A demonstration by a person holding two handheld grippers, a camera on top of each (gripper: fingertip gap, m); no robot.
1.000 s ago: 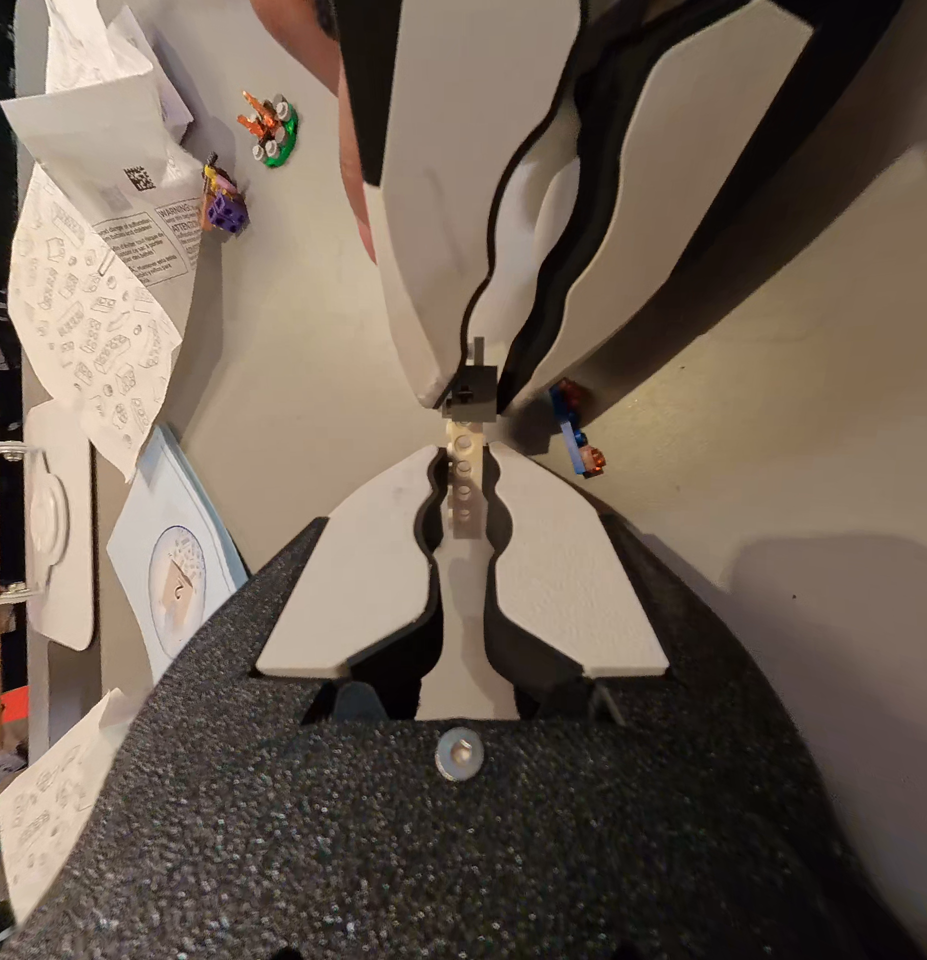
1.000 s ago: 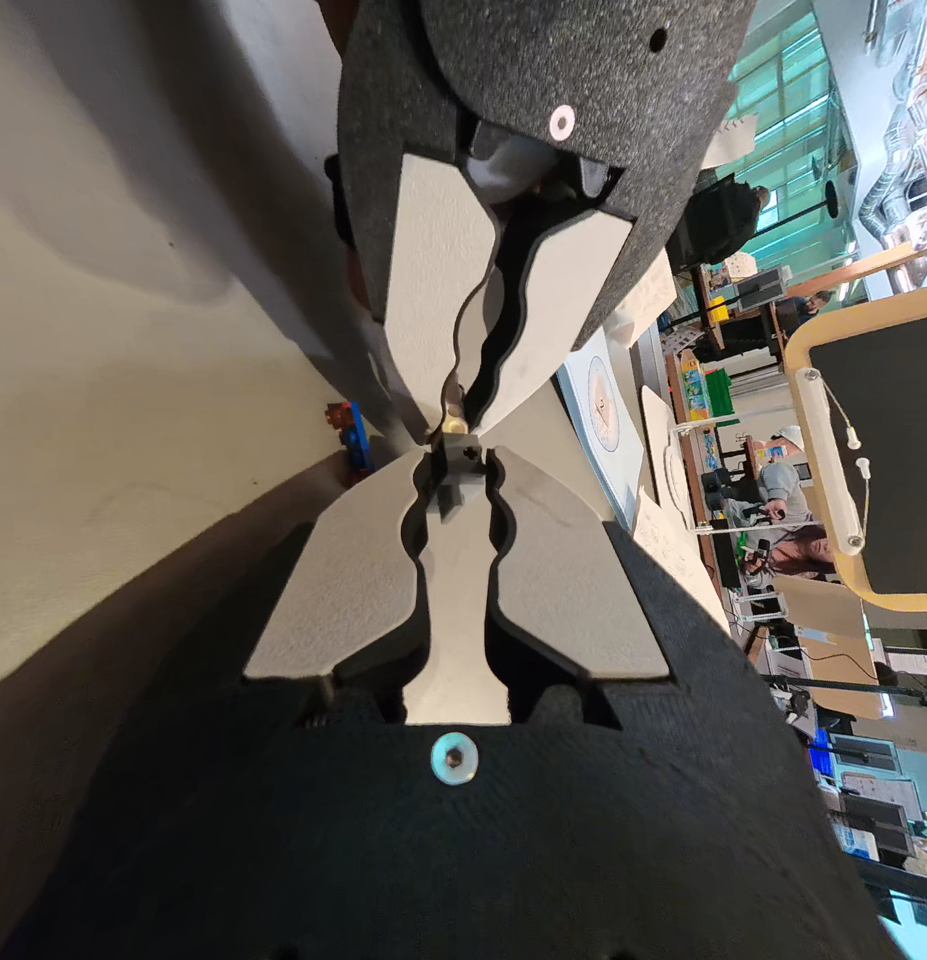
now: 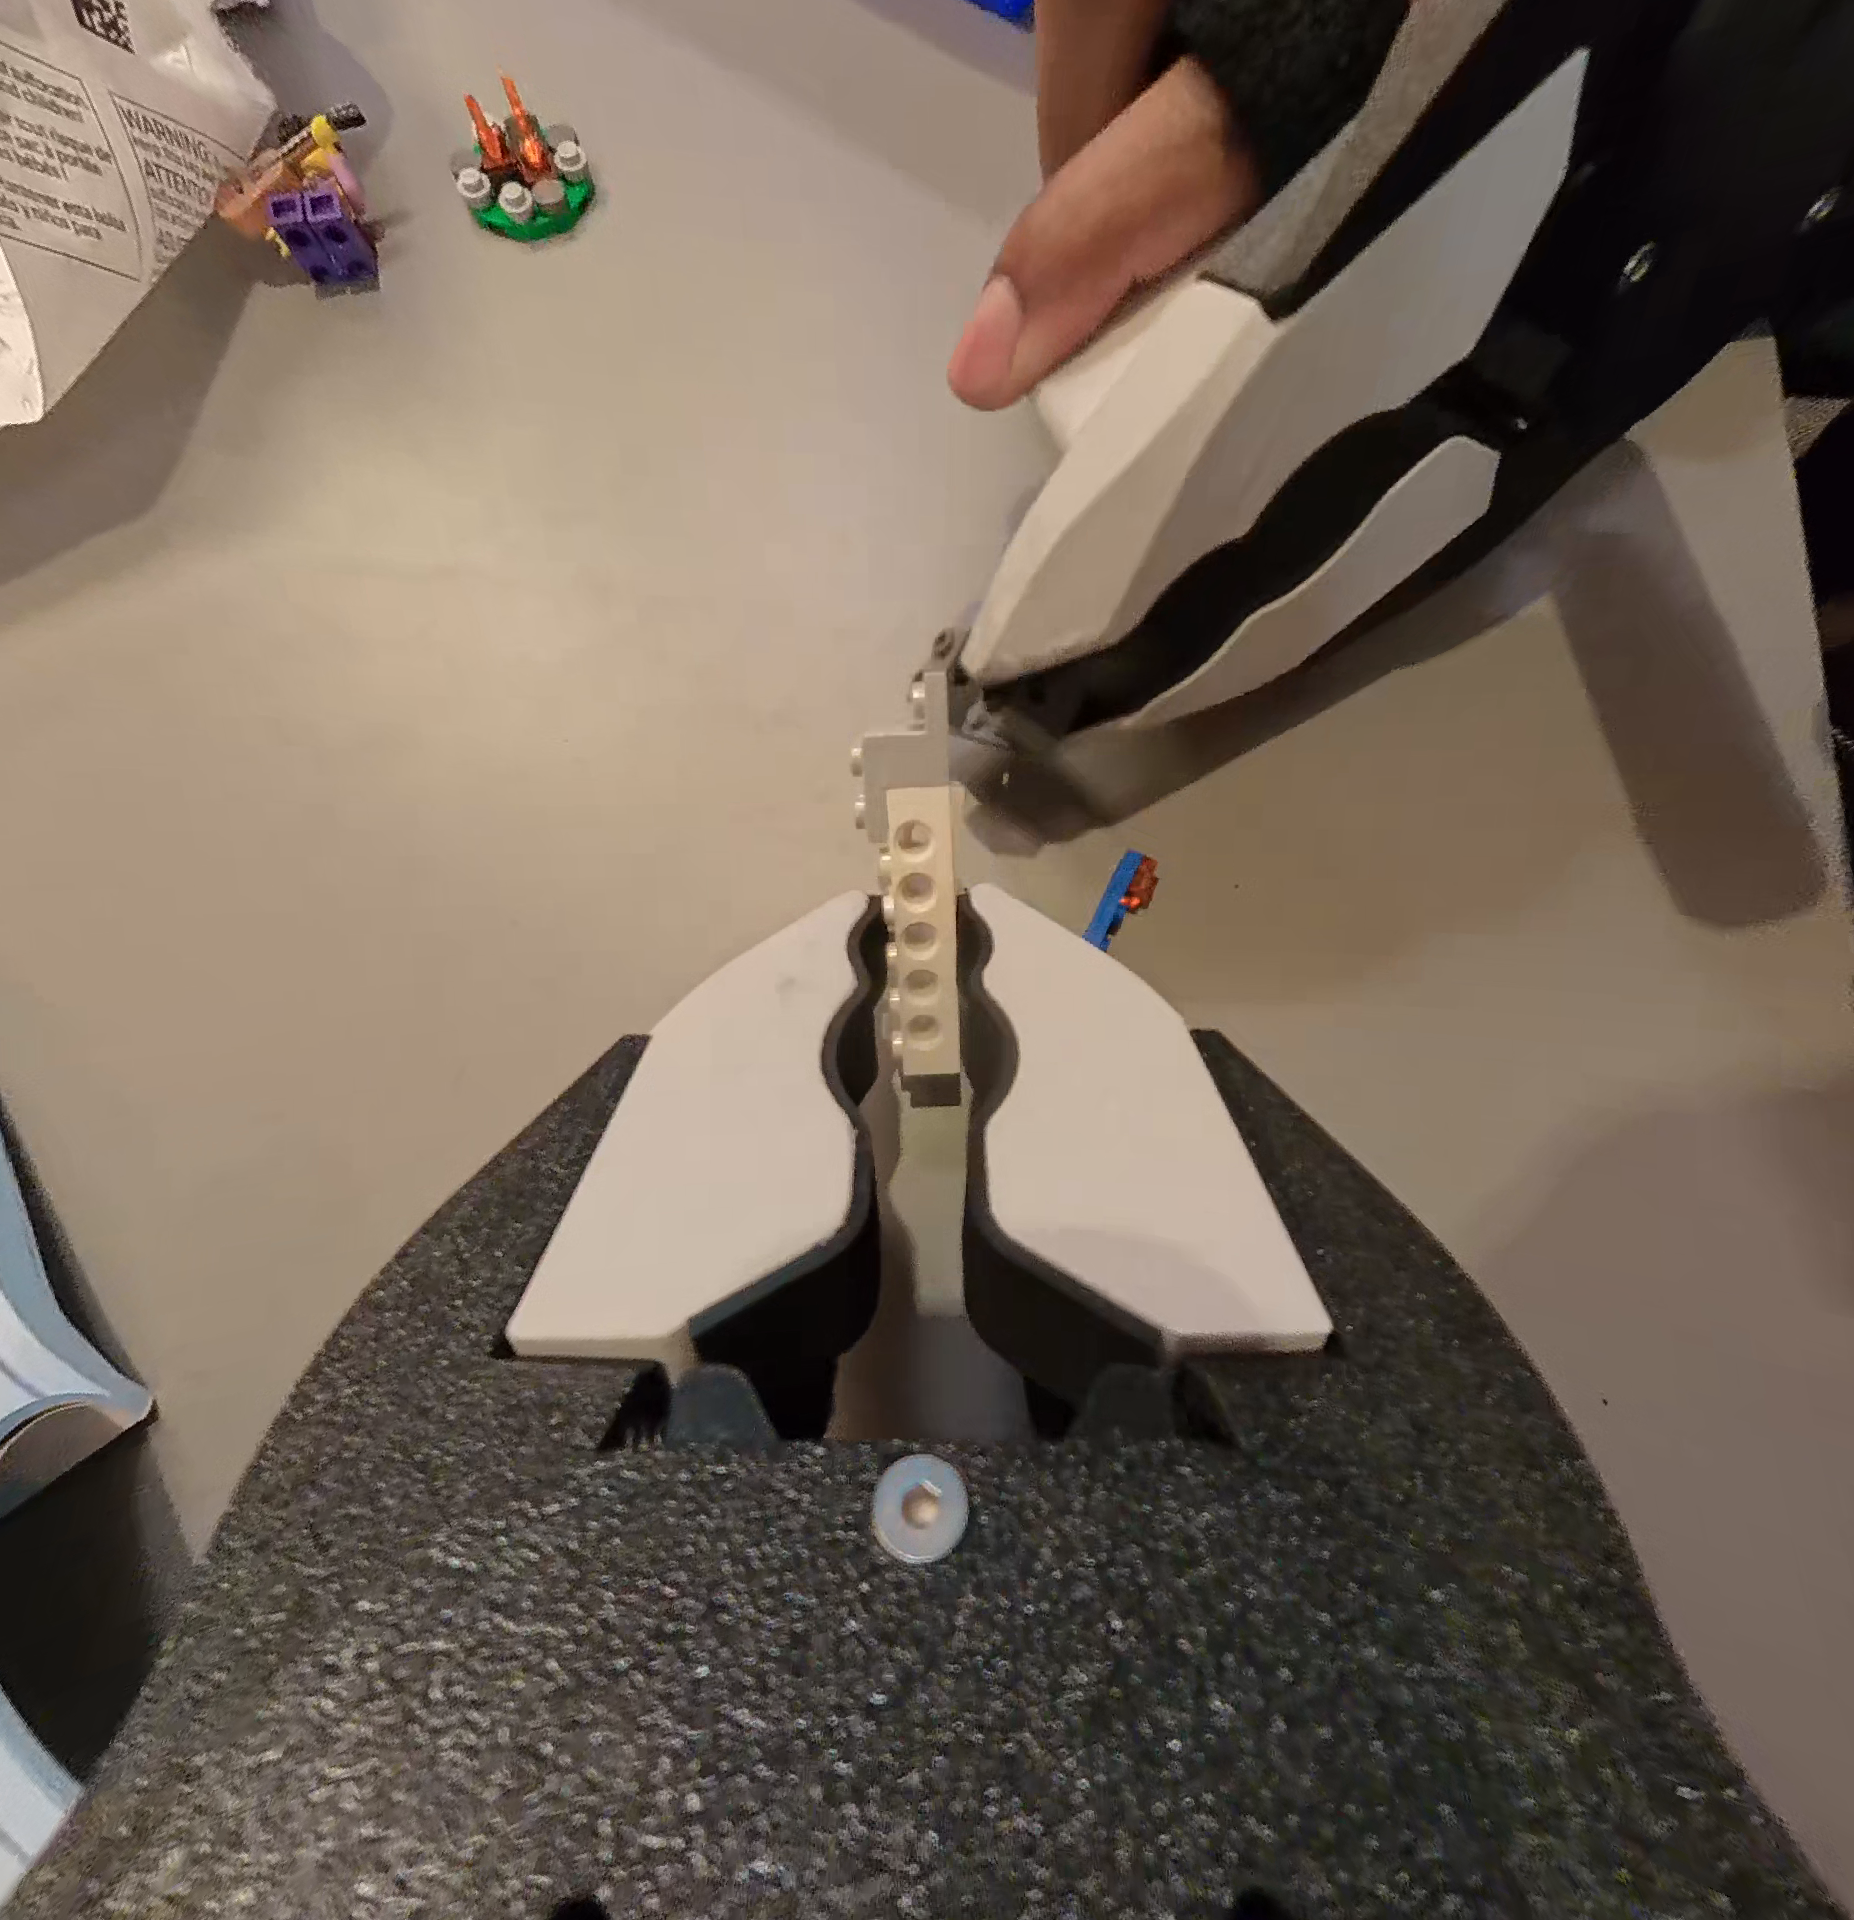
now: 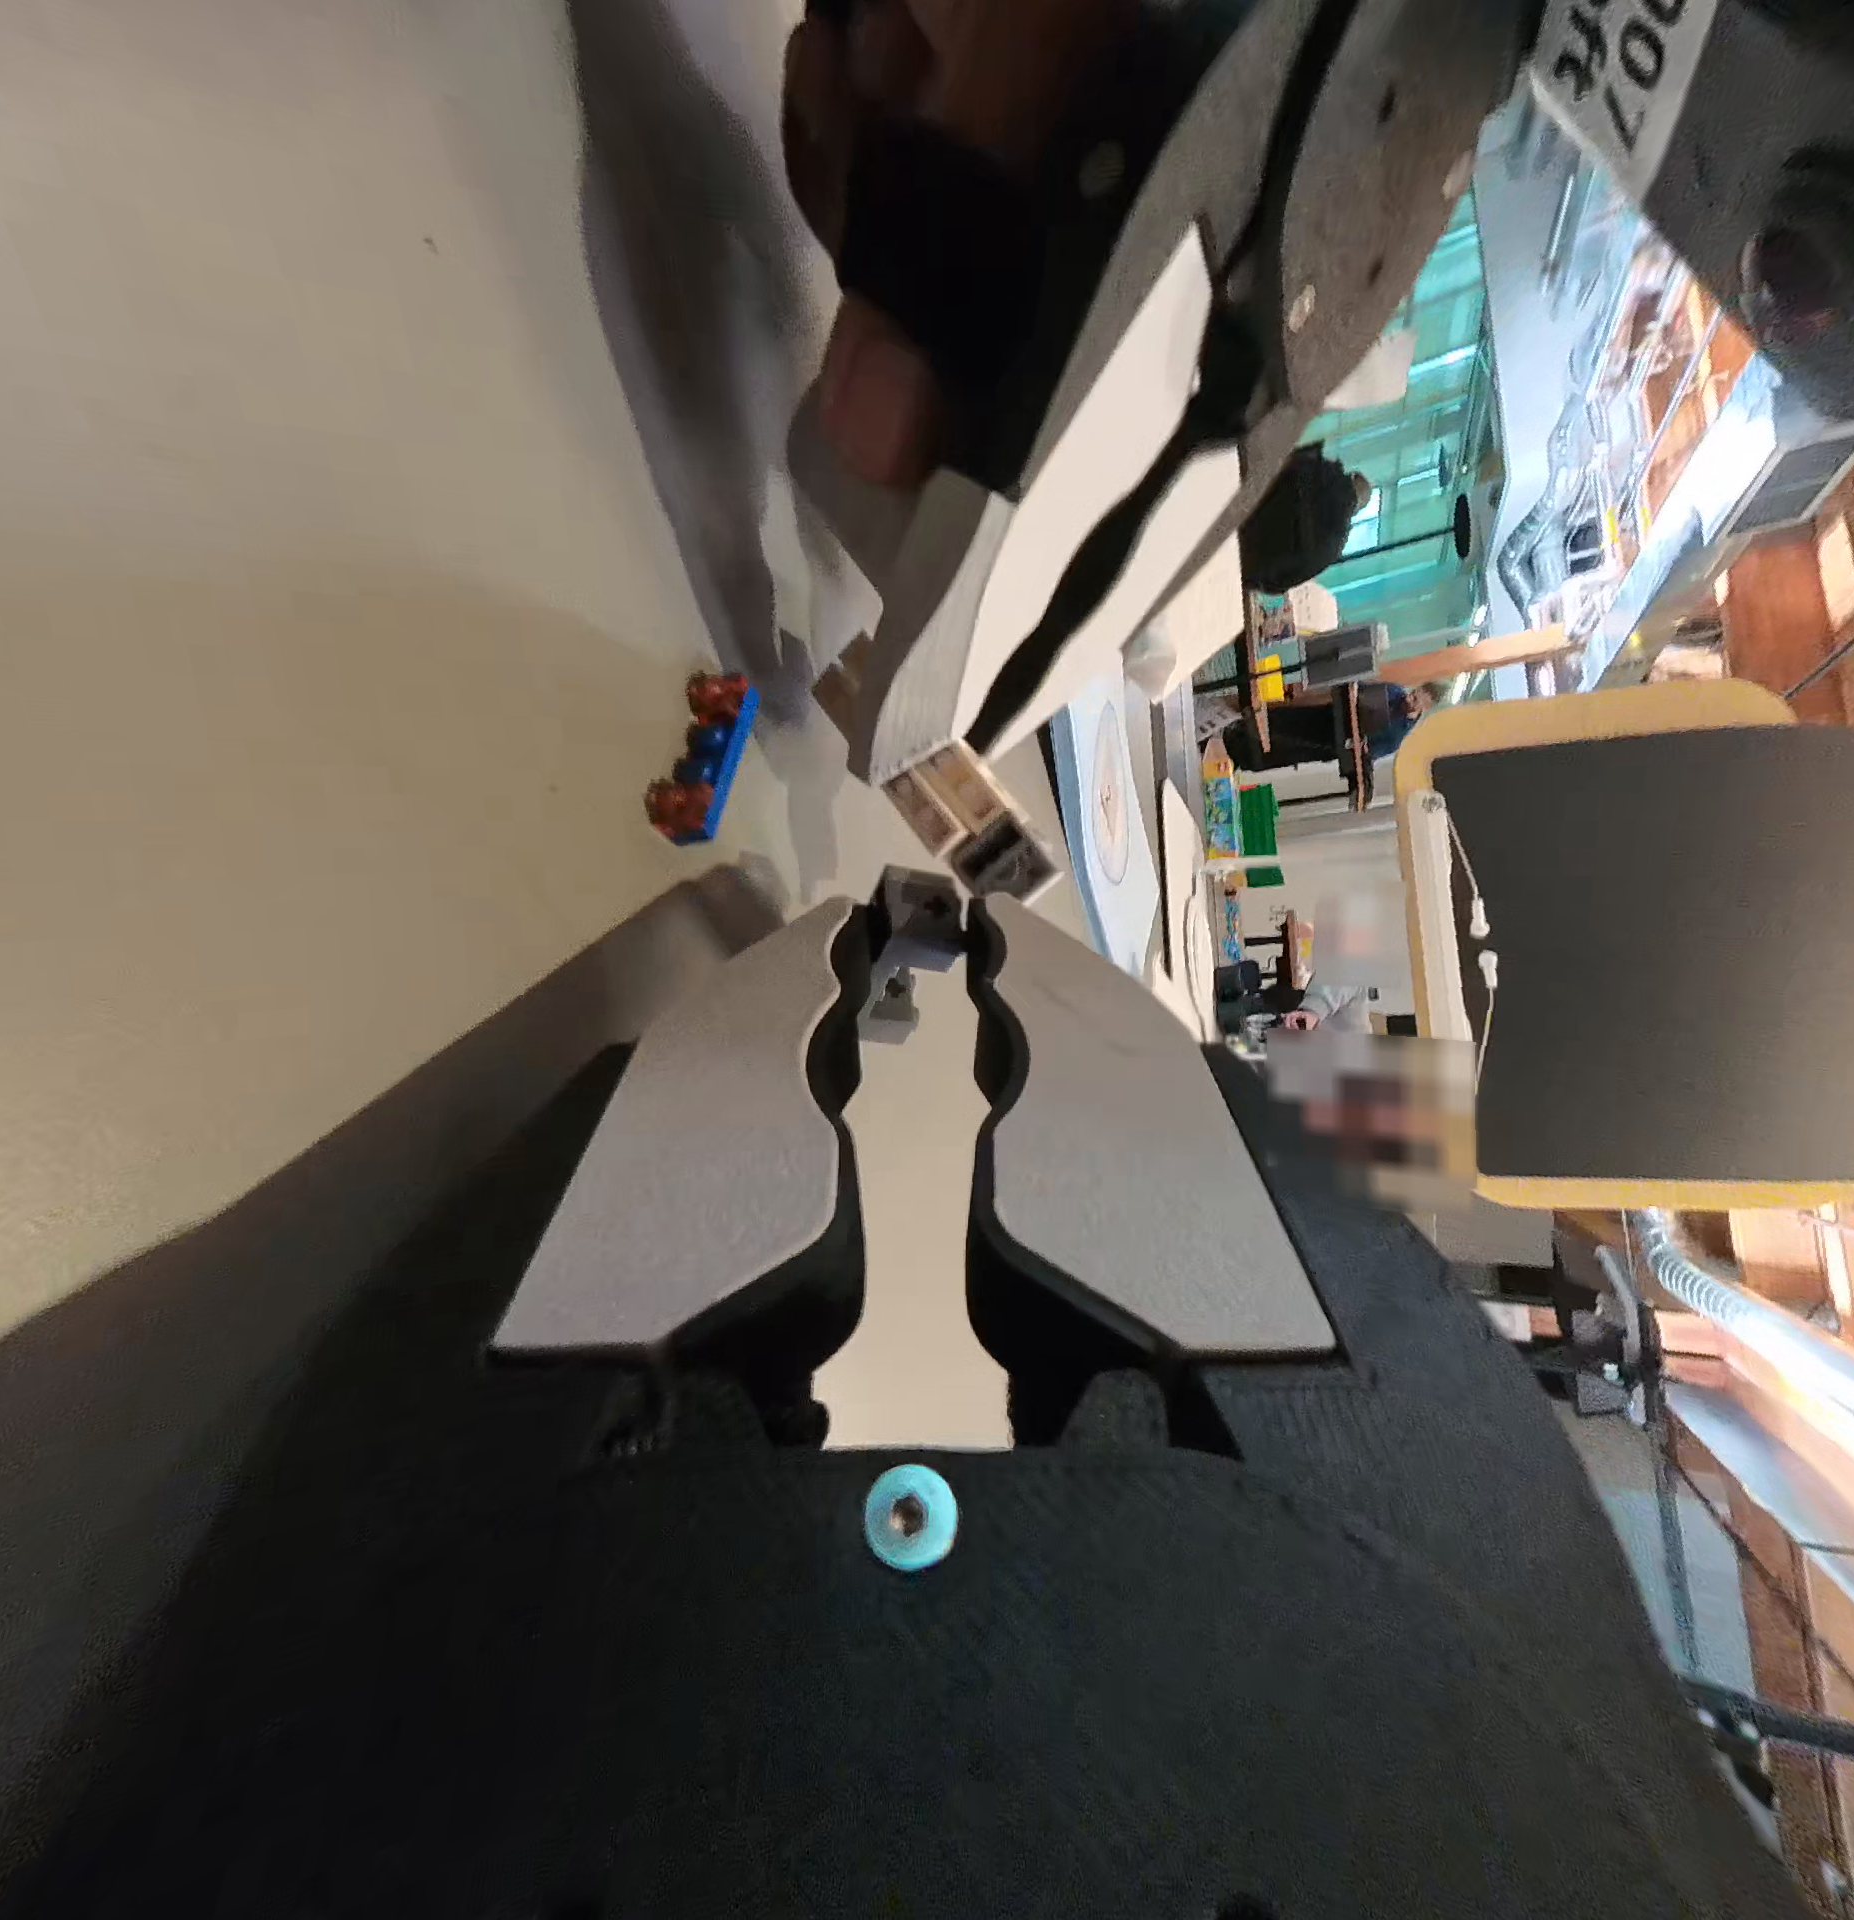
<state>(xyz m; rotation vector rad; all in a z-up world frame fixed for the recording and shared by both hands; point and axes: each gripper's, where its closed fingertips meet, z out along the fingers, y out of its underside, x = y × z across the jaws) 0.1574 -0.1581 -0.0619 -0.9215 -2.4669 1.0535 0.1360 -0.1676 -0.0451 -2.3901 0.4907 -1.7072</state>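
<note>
Your left gripper (image 3: 921, 914) has matt, smooth pale fingers (image 3: 736, 1101) on a rough, speckled black body with a shiny metal washer (image 3: 919, 1509). The white beam (image 3: 923, 935) you hold looks glossy plastic, the grey bracket (image 3: 907, 753) too. The table (image 3: 487, 675) is smooth and matt; the leaflet (image 3: 61, 208) is crinkled paper.

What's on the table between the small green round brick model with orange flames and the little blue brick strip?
Left wrist view: the bare grey table, then the white holed brick beam gripped in the left gripper's fingers.
</note>
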